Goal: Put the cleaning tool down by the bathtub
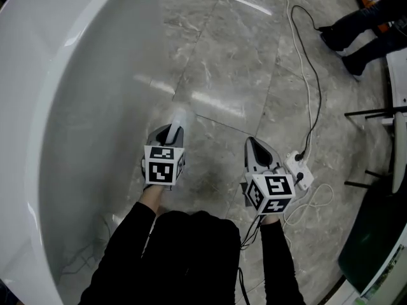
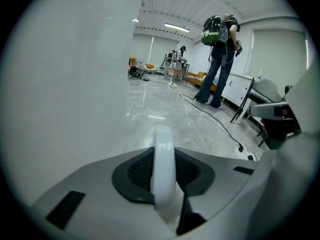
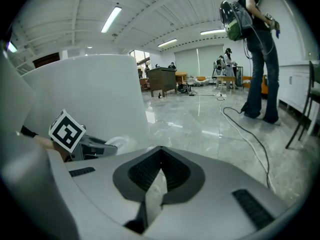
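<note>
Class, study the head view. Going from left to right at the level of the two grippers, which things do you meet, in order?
White bathtub → left gripper, gripping the white cleaning tool → right gripper → white power strip → black furniture legs.

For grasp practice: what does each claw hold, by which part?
The left claw grips the cleaning tool by its white shaft; right claw holds nothing.

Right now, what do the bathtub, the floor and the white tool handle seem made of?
Bathtub: probably glossy white acrylic or enamel; smooth, reflective wall.
Floor: polished grey marble-like tiles, veined, with seams and lamp reflections.
Tool handle: looks like smooth white plastic.
</note>
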Demonstrator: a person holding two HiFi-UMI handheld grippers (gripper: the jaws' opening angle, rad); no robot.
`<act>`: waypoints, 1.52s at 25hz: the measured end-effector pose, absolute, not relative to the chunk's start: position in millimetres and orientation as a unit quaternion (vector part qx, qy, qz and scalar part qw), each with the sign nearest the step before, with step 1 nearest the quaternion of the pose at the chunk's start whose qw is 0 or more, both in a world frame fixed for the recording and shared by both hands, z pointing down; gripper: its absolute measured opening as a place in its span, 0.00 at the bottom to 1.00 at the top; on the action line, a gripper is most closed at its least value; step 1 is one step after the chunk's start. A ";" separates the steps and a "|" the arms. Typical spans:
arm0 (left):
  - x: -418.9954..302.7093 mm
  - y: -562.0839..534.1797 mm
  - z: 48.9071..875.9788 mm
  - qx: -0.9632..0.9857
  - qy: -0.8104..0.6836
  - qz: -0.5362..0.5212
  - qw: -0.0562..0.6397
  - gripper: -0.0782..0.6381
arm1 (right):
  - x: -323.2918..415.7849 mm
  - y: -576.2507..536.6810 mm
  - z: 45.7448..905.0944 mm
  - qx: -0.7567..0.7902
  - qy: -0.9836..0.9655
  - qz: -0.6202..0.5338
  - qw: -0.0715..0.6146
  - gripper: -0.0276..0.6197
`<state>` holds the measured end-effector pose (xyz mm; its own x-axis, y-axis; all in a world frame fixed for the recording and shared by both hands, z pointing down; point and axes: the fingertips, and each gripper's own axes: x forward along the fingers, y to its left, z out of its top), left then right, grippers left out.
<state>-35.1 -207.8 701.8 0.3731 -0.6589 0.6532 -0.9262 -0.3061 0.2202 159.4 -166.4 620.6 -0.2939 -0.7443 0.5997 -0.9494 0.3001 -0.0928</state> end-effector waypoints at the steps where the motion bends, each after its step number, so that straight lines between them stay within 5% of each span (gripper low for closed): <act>1: -35.5 -211.2 708.6 0.775 -0.512 0.229 0.292 0.24 | 159.3 -169.5 626.3 0.547 -0.774 0.221 0.230 0.04; 38: -30.1 -236.8 846.3 0.760 -0.505 0.263 0.312 0.25 | 158.7 -189.5 712.0 0.535 -0.780 0.218 0.241 0.04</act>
<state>-30.1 -236.8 846.3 0.3514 -0.6042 0.7151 -0.9325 -0.2943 0.2095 158.7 -189.5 712.0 -0.3120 -0.7287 0.6096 -0.9394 0.3327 -0.0830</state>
